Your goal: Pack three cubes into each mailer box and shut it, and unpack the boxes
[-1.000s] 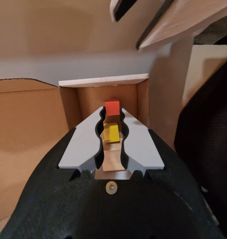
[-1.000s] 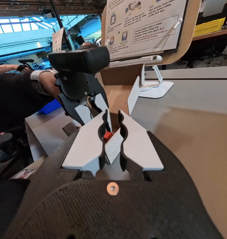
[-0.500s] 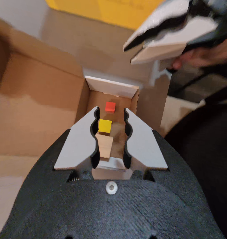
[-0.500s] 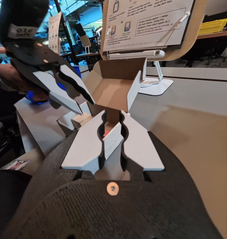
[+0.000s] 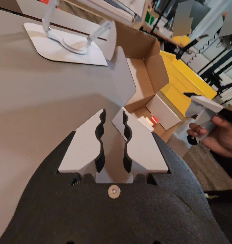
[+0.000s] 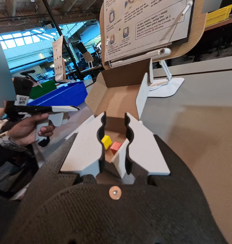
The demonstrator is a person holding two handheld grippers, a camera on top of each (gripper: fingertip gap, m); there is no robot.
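My right gripper [image 6: 115, 116] hovers over the open mailer box [image 6: 116, 100] with a moderate gap, holding nothing. My left gripper [image 5: 113, 112], likewise parted and empty, sits left of the box above the counter [image 5: 46, 92]. Inside the box lie a yellow cube [image 6: 106, 142] and a red cube [image 6: 116, 146], touching.

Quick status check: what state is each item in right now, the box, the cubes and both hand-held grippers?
Mailer box: open, lid raised.
Yellow cube: inside the box.
Red cube: inside the box, beside the yellow one.
Left hand-held gripper: open, empty, off to the box's side.
Right hand-held gripper: open, empty, above the box.
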